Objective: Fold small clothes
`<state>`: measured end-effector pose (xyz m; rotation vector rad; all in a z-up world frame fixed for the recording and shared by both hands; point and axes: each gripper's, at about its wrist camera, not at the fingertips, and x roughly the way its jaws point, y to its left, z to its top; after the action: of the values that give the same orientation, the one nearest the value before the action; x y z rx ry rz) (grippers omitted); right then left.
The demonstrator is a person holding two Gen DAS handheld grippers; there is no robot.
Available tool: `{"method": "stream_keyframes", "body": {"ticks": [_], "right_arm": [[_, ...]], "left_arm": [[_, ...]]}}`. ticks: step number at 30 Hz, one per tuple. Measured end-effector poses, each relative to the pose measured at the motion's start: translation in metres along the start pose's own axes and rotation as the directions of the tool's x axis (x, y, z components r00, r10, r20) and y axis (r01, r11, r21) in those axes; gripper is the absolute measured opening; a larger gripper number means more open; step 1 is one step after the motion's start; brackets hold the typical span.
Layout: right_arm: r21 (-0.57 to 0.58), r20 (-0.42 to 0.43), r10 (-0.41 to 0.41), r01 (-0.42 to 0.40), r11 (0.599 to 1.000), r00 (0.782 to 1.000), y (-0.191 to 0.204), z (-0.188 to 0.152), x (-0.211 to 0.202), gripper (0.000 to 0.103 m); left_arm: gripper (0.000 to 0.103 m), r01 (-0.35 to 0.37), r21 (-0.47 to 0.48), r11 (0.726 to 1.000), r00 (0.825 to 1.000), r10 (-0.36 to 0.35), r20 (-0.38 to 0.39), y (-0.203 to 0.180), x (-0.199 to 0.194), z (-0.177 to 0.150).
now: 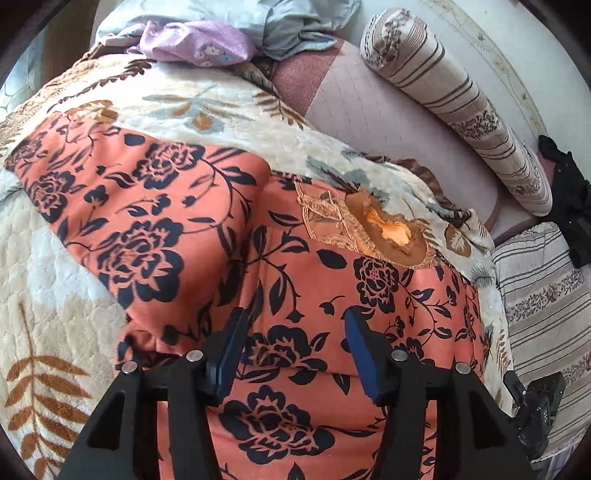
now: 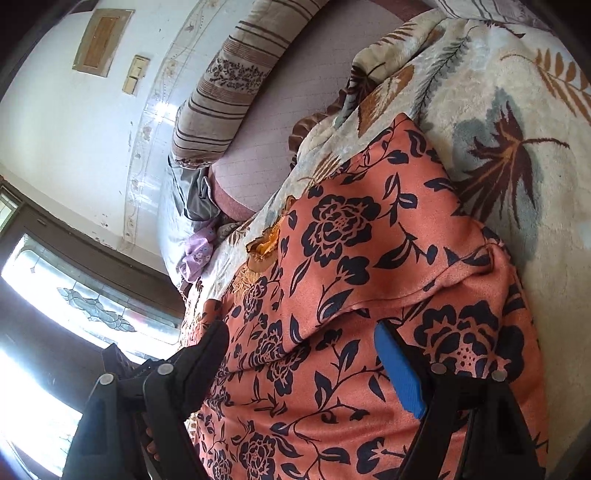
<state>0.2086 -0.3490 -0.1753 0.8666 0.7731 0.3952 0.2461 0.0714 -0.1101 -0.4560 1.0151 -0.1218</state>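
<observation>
An orange garment (image 1: 177, 229) with a dark navy flower print lies spread on a cream leaf-patterned blanket (image 1: 55, 295). Its lace-trimmed neckline (image 1: 384, 232) shows toward the right. My left gripper (image 1: 295, 326) hovers over the garment's lower middle, open, with nothing pinched between its dark blue pads (image 1: 364, 354). In the right wrist view the same garment (image 2: 351, 258) fills the centre, with a fold seam running across it. My right gripper (image 2: 301, 334) stands wide open above the cloth, its blue pad (image 2: 399, 373) on the right side, holding nothing.
A striped bolster pillow (image 1: 454, 99) lies on the mauve mattress (image 1: 369, 110) by the wall. A lilac flowered cloth (image 1: 195, 42) and a grey cloth (image 1: 288, 29) are heaped at the far end. A black device (image 1: 569, 199) sits at the right edge. A window (image 2: 92, 306) shows at left.
</observation>
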Motion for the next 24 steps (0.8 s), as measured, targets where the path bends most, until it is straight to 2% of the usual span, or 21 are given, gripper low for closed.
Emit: {"method": "stream_keyframes", "body": {"ticks": [1, 3, 5, 6, 7, 8, 10, 12, 14, 16, 18, 19, 20, 22, 24], "right_arm": [[0.005, 0.000, 0.000, 0.000, 1.000, 1.000, -0.001, 0.000, 0.000, 0.083], [0.017, 0.004, 0.006, -0.006, 1.000, 1.000, -0.003, 0.001, -0.001, 0.083], [0.021, 0.000, 0.007, -0.007, 1.000, 1.000, -0.004, 0.002, 0.001, 0.083], [0.022, -0.001, 0.008, -0.008, 1.000, 1.000, -0.003, 0.003, 0.002, 0.083], [0.022, -0.003, 0.010, -0.010, 1.000, 1.000, -0.003, 0.003, 0.002, 0.083], [0.021, -0.007, 0.012, -0.012, 1.000, 1.000, -0.003, 0.003, 0.003, 0.083], [0.020, -0.012, 0.013, -0.013, 1.000, 1.000, -0.002, 0.004, 0.005, 0.083], [0.017, -0.012, 0.013, -0.013, 1.000, 1.000, -0.001, 0.004, 0.006, 0.083], [0.019, -0.008, 0.011, -0.011, 1.000, 1.000, -0.001, 0.004, 0.005, 0.083], [0.029, -0.006, 0.012, -0.012, 1.000, 1.000, -0.003, 0.004, 0.005, 0.083], [0.037, -0.008, 0.013, -0.013, 0.999, 1.000, -0.005, 0.005, 0.006, 0.083], [0.036, -0.010, 0.013, -0.013, 0.999, 1.000, -0.005, 0.005, 0.006, 0.083], [0.033, -0.012, 0.013, -0.012, 0.999, 1.000, -0.004, 0.004, 0.007, 0.083], [0.025, -0.015, 0.013, -0.013, 1.000, 1.000, -0.003, 0.003, 0.007, 0.083], [0.023, -0.020, 0.013, -0.013, 1.000, 1.000, -0.002, 0.002, 0.009, 0.083]], "left_arm": [[0.056, 0.003, -0.021, 1.000, 1.000, -0.004, -0.028, 0.002, 0.009, 0.001], [0.055, -0.037, -0.041, 0.998, 0.998, 0.035, -0.059, 0.006, 0.024, 0.002], [0.052, -0.058, -0.056, 0.997, 0.997, 0.055, -0.051, 0.011, 0.025, -0.001], [0.047, -0.072, -0.053, 0.996, 0.996, 0.069, -0.054, 0.012, 0.025, -0.002], [0.016, -0.117, -0.034, 0.993, 0.992, 0.115, -0.058, 0.012, 0.026, -0.001], [0.000, -0.149, -0.008, 0.989, 0.986, 0.148, -0.071, 0.012, 0.027, 0.000], [0.000, -0.151, -0.011, 0.988, 0.986, 0.150, -0.070, 0.016, 0.024, 0.001], [0.000, -0.200, -0.020, 0.980, 0.980, 0.199, -0.025, 0.021, 0.015, 0.003], [0.000, -0.165, -0.049, 0.985, 0.986, 0.164, -0.021, 0.028, 0.009, 0.003], [0.000, -0.113, -0.083, 0.990, 0.992, 0.107, -0.073, 0.034, 0.013, -0.001], [0.009, -0.101, -0.086, 0.991, 0.993, 0.095, -0.077, 0.036, 0.013, -0.007], [0.019, -0.091, -0.079, 0.993, 0.994, 0.086, -0.073, 0.035, 0.012, -0.010], [0.024, -0.073, -0.079, 0.994, 0.995, 0.067, -0.072, 0.034, 0.011, -0.012], [0.028, -0.046, -0.067, 0.997, 0.996, 0.040, -0.079, 0.028, 0.008, -0.016], [0.031, -0.057, -0.036, 0.998, 0.996, 0.055, -0.071, 0.022, 0.008, -0.017]]}}
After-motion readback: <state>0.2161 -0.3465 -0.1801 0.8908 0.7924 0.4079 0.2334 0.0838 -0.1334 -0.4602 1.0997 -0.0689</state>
